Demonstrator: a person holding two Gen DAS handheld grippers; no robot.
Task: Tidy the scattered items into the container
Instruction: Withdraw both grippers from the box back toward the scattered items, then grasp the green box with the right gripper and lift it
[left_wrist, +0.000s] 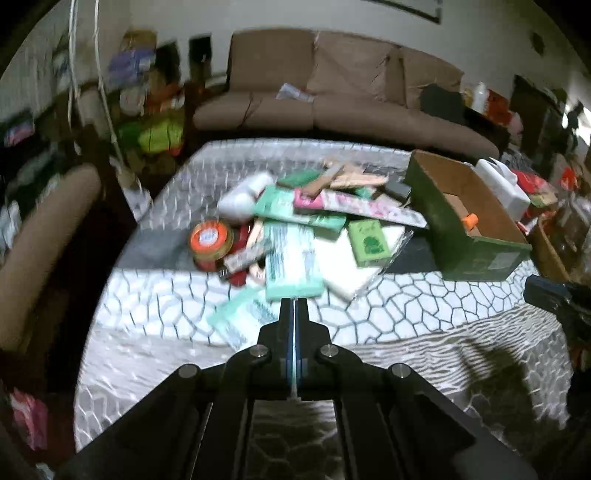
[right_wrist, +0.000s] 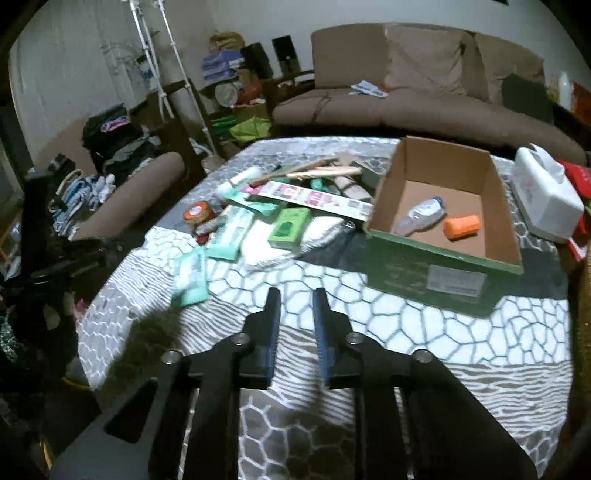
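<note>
Left gripper (left_wrist: 294, 306): fingers pressed together with nothing visible between them, tips just short of a mint-green packet (left_wrist: 291, 264) at 12 o'clock; motion blur hides its print. Right gripper (right_wrist: 295, 295): fingers parted, empty, over the patterned desk (right_wrist: 424, 332). Farther, at 1 o'clock, the cardboard box (right_wrist: 443, 273) holds an orange cylinder (right_wrist: 461, 226) and a clear bottle (right_wrist: 419, 216); the item pile (right_wrist: 280, 206) lies left of it, overlapped, lower pieces hidden.

Home living room: brown sofa (right_wrist: 424, 85) against the wall, armchair (right_wrist: 136, 192) (clothes piled behind it), cluttered shelves (left_wrist: 147, 92), cloth-covered desk (right_wrist: 406, 332) in the middle.
</note>
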